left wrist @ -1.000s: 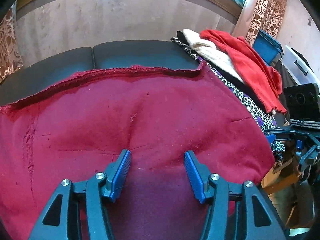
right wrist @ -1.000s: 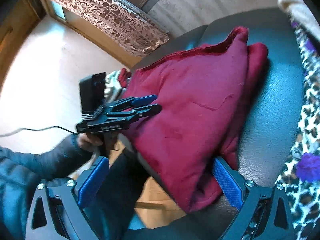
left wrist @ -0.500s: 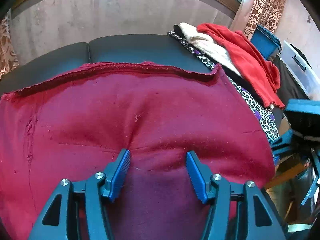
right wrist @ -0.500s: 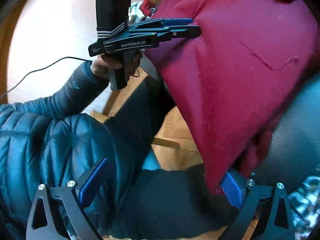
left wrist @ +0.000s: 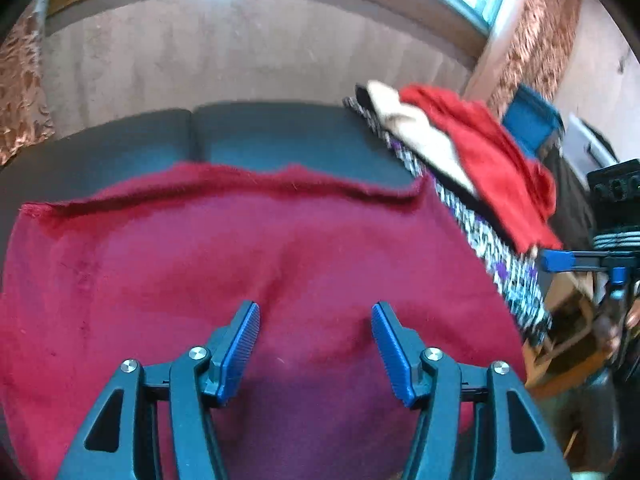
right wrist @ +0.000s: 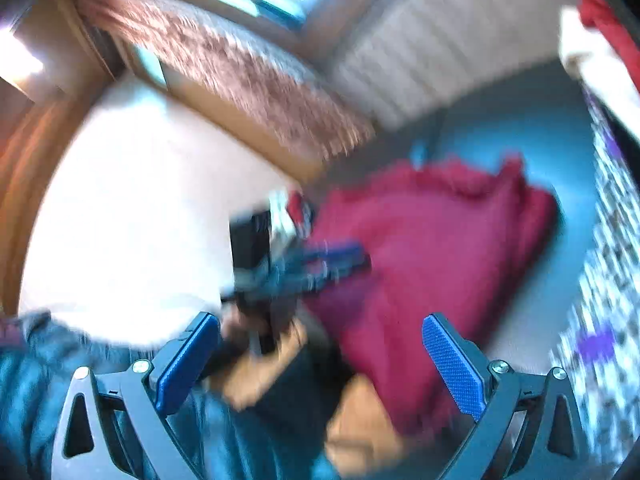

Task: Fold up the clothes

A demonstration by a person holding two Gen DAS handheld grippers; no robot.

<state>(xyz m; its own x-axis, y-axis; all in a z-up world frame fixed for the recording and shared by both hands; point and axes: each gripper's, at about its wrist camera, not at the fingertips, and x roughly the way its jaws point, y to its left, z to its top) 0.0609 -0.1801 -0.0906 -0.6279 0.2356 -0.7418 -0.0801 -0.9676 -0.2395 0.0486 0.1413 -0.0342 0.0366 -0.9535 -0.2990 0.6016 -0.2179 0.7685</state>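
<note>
The dark red garment (left wrist: pixel 248 264) lies spread on the black sofa (left wrist: pixel 288 140), its frayed far edge doubled, so it looks part-folded. The left gripper (left wrist: pixel 316 332) hovers over its near middle with jaws spread, holding nothing. The right gripper (right wrist: pixel 320 364) is off to the right, also spread and empty, in a blurred view. Unfolded clothes (left wrist: pixel 480 160) are heaped at the far right. Any further fold would call for pinching an edge

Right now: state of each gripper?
Left gripper: open, over the maroon cloth, holding nothing.
Right gripper: open, empty; view blurred.
</note>
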